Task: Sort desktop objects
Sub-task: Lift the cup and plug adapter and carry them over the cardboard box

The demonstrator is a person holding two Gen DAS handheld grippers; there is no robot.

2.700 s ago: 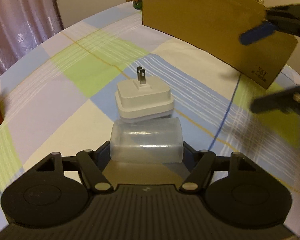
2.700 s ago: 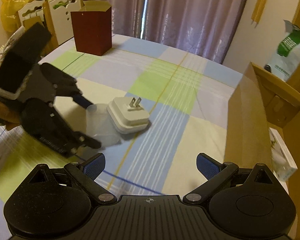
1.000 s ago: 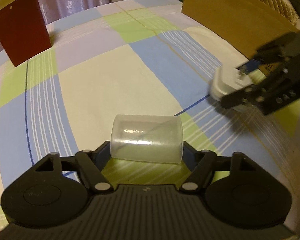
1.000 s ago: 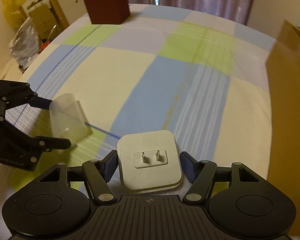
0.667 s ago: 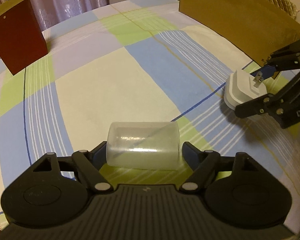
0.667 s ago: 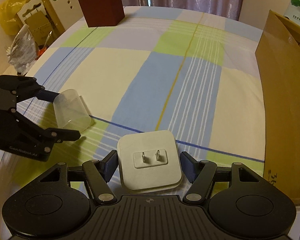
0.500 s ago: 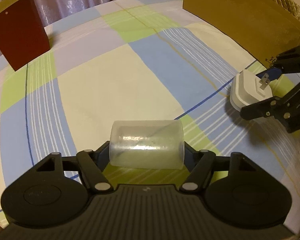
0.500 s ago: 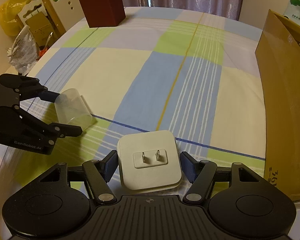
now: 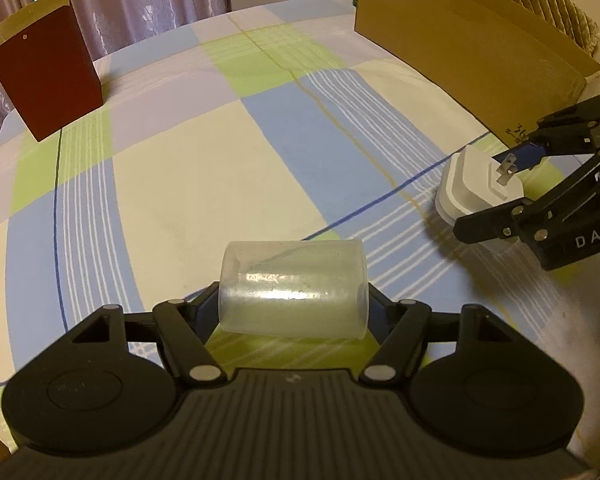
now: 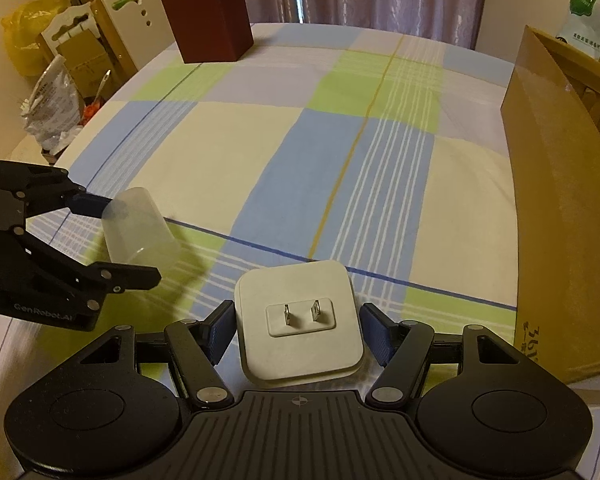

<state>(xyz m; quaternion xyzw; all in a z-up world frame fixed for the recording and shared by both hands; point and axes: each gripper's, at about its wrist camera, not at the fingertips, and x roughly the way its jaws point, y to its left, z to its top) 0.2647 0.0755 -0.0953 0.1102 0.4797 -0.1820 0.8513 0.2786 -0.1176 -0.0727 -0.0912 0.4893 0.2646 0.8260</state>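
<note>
We have lifted both items off the desk (image 10: pixel 260 168): our left gripper (image 9: pixel 293 304) clamps the clear cup (image 9: pixel 293 288), our right gripper (image 10: pixel 298 326) the white charger (image 10: pixel 298 320), both near its front edge, ready for sorting.

Left wrist cam looks low and close along its own fingers across the checked tablecloth (image 9: pixel 204 184), red box (image 9: pixel 46 84) at 11 o'clock, right gripper (image 9: pixel 504 196) at 3. Right wrist cam faces likewise; left gripper (image 10: pixel 112 236) at 9. Both share cloth, red box, cardboard box (image 10: pixel 560 216).
</note>
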